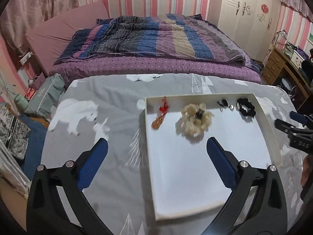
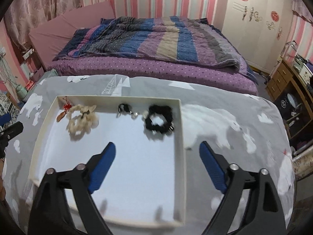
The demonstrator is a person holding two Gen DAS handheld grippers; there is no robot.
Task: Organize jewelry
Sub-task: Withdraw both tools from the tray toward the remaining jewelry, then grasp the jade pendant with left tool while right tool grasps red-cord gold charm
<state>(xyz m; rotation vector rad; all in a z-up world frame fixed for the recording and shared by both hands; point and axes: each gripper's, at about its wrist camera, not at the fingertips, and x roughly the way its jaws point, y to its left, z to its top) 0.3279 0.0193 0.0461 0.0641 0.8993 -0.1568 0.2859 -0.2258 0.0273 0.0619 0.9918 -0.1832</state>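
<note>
Both the left gripper (image 1: pixel 156 154) and right gripper (image 2: pixel 157 156) hang spread apart and empty above the white tray (image 1: pixel 271 125), whose far end holds a cream scrunchie (image 1: pixel 196 120), black scrunchie (image 2: pixel 159 119), perhaps earrings; sorting looks finished, so next comes withdrawing

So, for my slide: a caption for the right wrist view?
Open right gripper above white tray holding black scrunchie and cream scrunchie.

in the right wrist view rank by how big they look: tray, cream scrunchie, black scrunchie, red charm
1. tray
2. cream scrunchie and black scrunchie: look alike in size, so no ranking between them
3. red charm, partly hidden behind the cream scrunchie
</note>
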